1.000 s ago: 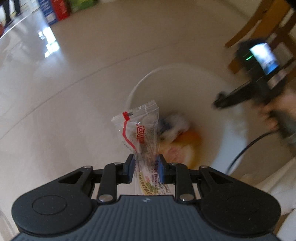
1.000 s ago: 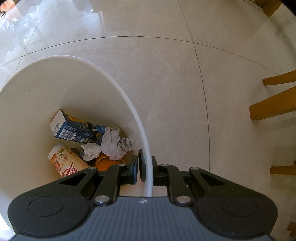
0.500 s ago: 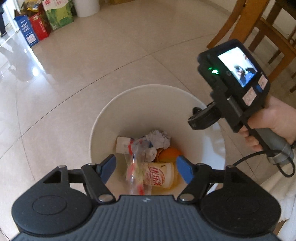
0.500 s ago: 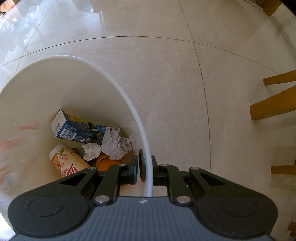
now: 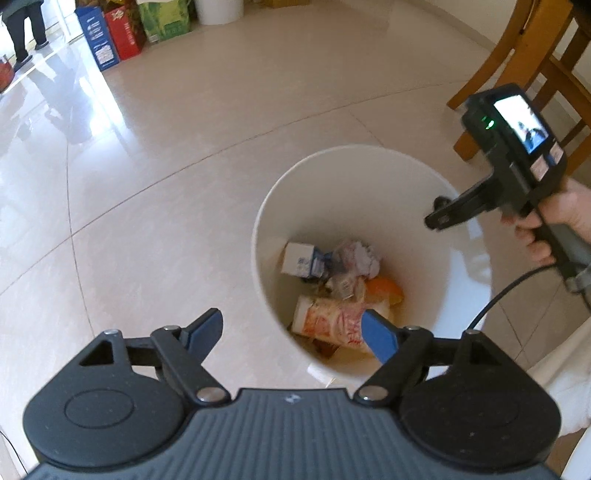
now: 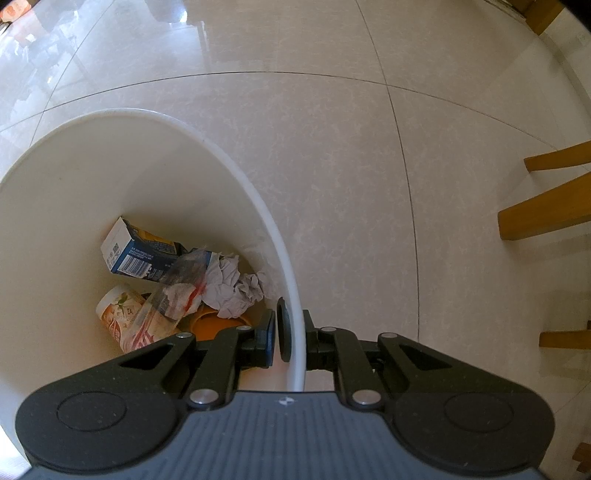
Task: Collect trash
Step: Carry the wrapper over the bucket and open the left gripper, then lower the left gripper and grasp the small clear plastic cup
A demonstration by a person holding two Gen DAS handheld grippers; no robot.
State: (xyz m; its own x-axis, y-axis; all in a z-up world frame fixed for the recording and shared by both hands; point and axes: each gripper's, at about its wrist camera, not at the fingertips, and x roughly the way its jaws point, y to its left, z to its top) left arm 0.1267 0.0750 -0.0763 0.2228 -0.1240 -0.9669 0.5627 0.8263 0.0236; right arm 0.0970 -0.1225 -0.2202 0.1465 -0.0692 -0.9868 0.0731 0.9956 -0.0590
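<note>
A white trash bin point(image 5: 369, 158) stands on the tiled floor. Inside lie a clear plastic wrapper with red print point(image 6: 177, 291), a blue and white carton point(image 6: 136, 251), crumpled tissue point(image 6: 236, 288), a paper cup point(image 5: 328, 321) and something orange point(image 5: 384, 288). My left gripper point(image 5: 295, 332) hangs open above the bin's near left rim, nothing between its blue pads. My right gripper point(image 6: 290, 336) is shut on the bin's rim point(image 6: 291, 295), one finger inside and one outside; in the left wrist view it point(image 5: 439, 218) reaches in from the right, held by a hand point(image 5: 561, 225).
Wooden chair legs point(image 5: 491, 66) stand just right of the bin, also in the right wrist view as chair legs point(image 6: 546, 206). Coloured boxes and bags point(image 5: 122, 33) line the far wall beside a white bucket point(image 5: 218, 11). A person's legs point(image 5: 22, 33) stand far left. A cable point(image 5: 498, 295) trails from the right gripper.
My left gripper opened and let go of the plastic wrapper, which dropped into the bin onto the other trash. The left gripper has drawn back. The right gripper stayed clamped on the rim.
</note>
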